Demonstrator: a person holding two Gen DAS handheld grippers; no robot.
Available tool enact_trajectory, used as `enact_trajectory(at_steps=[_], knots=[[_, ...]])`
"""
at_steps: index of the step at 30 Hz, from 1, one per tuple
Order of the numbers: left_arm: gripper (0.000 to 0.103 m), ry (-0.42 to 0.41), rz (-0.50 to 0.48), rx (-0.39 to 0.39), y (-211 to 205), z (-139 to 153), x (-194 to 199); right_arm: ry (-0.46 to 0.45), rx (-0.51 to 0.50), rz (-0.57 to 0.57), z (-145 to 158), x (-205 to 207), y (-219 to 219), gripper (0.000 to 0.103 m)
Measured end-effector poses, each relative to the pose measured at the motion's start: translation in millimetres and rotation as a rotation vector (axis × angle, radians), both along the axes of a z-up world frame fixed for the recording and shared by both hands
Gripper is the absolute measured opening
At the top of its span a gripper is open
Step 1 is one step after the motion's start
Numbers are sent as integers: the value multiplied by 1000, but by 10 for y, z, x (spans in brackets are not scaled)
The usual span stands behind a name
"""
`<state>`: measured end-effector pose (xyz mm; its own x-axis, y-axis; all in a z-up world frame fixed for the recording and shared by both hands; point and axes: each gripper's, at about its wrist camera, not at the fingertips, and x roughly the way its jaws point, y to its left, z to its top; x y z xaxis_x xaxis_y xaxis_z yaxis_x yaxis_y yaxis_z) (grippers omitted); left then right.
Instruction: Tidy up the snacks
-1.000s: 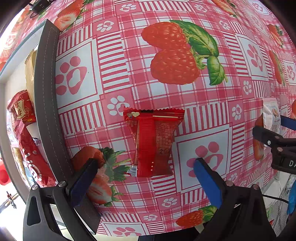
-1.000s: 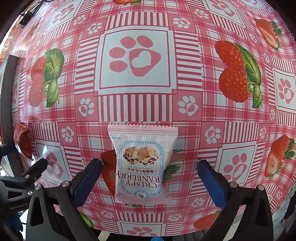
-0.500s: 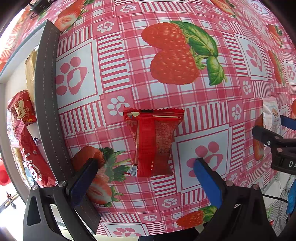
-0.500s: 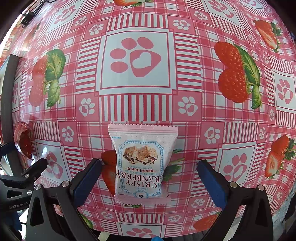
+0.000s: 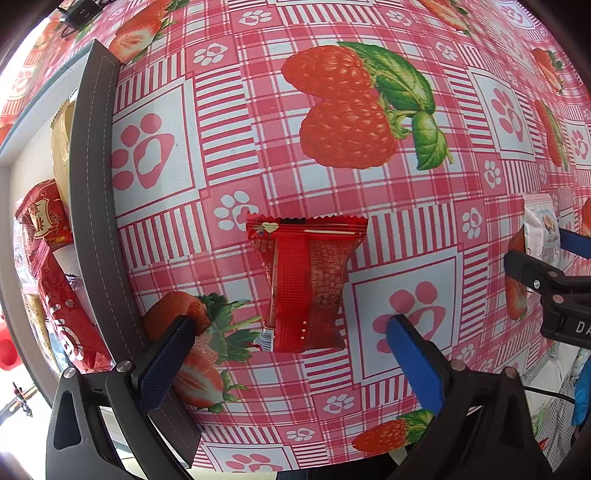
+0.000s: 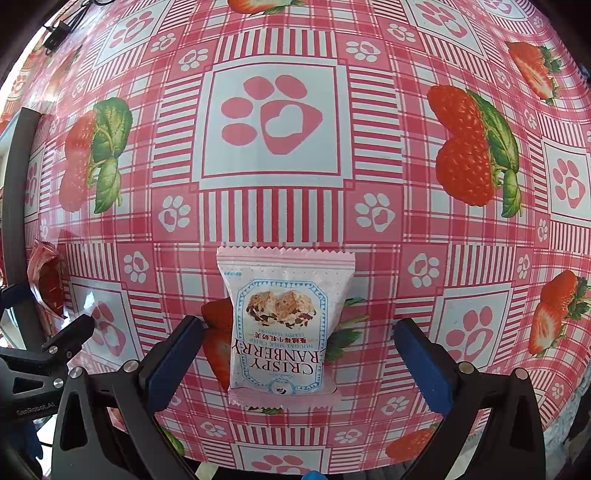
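A red snack packet (image 5: pixel 304 282) lies flat on the strawberry tablecloth. My left gripper (image 5: pixel 291 332) is open and empty, its blue pads on either side of the packet's near end. A pink and white "Crispy Cranberry" packet (image 6: pixel 282 325) lies flat on the cloth. My right gripper (image 6: pixel 299 332) is open and empty, its pads either side of that packet. The pink packet (image 5: pixel 541 230) also shows at the right edge of the left wrist view, and the red packet (image 6: pixel 46 280) at the left edge of the right wrist view.
A grey-rimmed tray (image 5: pixel 94 206) at the left holds several snacks, among them red packets (image 5: pixel 44 218) and a yellowish one (image 5: pixel 61 147). The table's near edge runs just below both grippers. A dark cable plug (image 6: pixel 55 33) lies at the far left.
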<state>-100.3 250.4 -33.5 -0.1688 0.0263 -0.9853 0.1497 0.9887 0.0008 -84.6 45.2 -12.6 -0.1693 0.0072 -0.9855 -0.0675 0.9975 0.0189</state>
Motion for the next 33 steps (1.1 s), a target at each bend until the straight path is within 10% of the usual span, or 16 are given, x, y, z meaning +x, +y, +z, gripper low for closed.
enact_trajectory(at_steps=[25, 29, 33], knots=[[103, -13, -8, 1, -1, 19, -3, 54, -4, 0, -32, 54, 7, 103], [85, -43, -32, -1, -38, 121, 16, 48, -4, -7, 3, 51, 7, 98], [51, -84, -74, -8, -115, 249, 49, 10, -4, 22, 118, 86, 42, 68]])
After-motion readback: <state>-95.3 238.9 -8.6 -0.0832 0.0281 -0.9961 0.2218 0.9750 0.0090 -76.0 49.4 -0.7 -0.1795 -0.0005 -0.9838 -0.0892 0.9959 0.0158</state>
